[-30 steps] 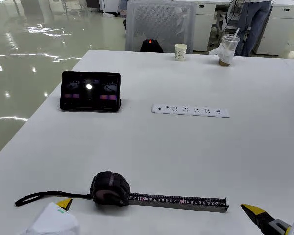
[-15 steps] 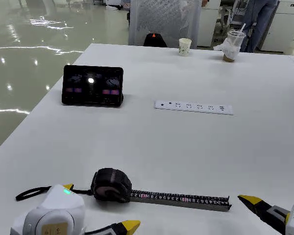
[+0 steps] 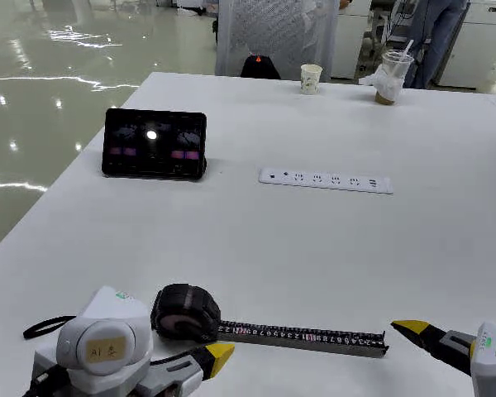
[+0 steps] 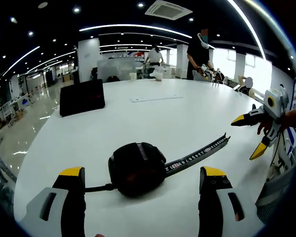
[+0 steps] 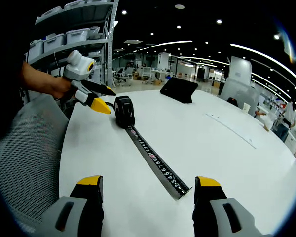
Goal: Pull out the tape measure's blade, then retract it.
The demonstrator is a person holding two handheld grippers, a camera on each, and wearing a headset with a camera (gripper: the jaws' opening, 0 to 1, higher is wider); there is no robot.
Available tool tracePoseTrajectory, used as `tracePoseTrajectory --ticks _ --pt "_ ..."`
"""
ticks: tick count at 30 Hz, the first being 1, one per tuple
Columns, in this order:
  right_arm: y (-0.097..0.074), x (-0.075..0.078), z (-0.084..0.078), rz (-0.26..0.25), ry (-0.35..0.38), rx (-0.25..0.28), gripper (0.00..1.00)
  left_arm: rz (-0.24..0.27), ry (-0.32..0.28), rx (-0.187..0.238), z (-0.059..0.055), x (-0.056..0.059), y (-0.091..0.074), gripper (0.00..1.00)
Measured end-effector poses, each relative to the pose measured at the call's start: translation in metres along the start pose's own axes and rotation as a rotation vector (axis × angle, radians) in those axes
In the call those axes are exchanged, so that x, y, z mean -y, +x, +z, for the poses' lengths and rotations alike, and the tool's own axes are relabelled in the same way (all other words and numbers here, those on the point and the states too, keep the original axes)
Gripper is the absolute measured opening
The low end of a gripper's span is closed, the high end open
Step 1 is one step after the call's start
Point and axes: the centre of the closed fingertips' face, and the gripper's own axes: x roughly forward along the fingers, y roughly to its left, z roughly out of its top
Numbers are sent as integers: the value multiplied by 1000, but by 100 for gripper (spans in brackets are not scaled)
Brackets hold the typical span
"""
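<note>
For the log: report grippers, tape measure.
Left gripper open, tape measure case ahead of its jaws. Right gripper open near blade tip. Blade out flat on table. Strap beside left gripper.

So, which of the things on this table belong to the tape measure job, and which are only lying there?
For the job:
- tape measure case
- blade, pulled out along the table
- left claw, open
- right claw, open

Just lying about:
- tablet
- power strip
- paper cup
- plastic cup with a straw
</note>
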Motion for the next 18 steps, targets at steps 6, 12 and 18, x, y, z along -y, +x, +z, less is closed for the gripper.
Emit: tracePoseTrajectory --ticks 6,12,18 --pt "3 5 -5 27 -40 -28 69 15 -21 -10 -2 -5 4 90" --pt "6 10 -8 48 -71 -49 64 32 -43 -18 -4 -9 7 85" --pt "10 16 -14 71 -101 -76 58 43 -52 -36 -6 -12 9 81"
